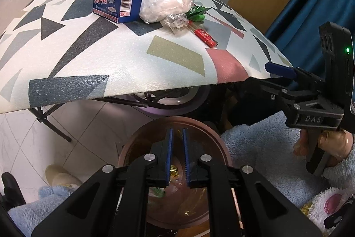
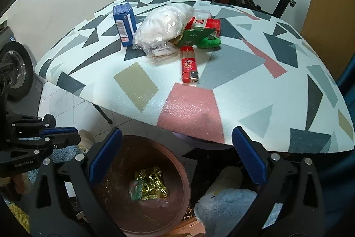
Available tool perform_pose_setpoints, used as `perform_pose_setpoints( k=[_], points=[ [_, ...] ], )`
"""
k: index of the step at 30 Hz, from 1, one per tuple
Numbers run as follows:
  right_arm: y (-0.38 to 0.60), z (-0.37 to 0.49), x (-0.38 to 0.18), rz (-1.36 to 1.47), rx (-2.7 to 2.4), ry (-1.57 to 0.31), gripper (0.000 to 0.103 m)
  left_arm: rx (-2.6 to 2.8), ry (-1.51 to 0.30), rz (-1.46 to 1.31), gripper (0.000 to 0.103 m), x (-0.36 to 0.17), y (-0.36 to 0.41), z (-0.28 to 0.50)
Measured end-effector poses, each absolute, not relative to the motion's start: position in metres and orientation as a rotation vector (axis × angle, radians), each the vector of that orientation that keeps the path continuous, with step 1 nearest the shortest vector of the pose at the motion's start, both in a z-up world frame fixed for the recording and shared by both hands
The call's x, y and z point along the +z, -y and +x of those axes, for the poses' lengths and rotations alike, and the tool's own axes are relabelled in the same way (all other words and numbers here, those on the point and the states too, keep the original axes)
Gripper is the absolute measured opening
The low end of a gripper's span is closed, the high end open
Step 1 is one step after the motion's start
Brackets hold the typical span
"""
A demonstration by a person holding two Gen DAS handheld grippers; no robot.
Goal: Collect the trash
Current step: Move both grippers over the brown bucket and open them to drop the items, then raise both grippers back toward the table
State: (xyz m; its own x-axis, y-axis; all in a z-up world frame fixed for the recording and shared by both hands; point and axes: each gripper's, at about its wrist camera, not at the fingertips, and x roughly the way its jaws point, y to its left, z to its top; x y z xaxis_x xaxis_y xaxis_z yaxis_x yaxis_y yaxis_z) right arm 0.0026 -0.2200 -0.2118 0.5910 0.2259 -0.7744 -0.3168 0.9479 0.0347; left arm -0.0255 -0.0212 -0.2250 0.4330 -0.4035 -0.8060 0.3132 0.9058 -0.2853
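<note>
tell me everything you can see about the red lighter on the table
The red lighter is a slim, translucent red plastic one with a printed label on its body and a metal top that points toward the near table edge. It lies flat on the patterned table, alone in front of the pile. Its far end sits close to the clear plastic wrapper and the green packet; whether it touches them I cannot tell. Neither claw is near it.
</note>
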Motion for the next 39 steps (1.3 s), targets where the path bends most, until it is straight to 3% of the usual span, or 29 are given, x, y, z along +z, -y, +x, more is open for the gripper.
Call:
perform_pose_setpoints(
  k=[2,8,10,39],
  points=[
    [0.221,0.003,-0.211,-0.109,0.311,-0.878,0.097,-0.446,-1.021,-0.097,0.043,-0.223,0.021,-0.026],
    [0.226,0.007,-0.212,-0.116,0.31,-0.881,0.097,-0.404,-0.976,-0.102,0.088,-0.215,0.012,-0.023],
    [0.228,0.01,-0.214,-0.118,0.308,-0.887,0.097,-0.383,-0.968,-0.097,0.097,-0.213,0.008,-0.019],
    [0.229,0.061,-0.182,-0.111,0.35,-0.855,0.097,-0.134,-0.73,0.002,0.097,-0.136,-0.058,0.046]
  ],
)
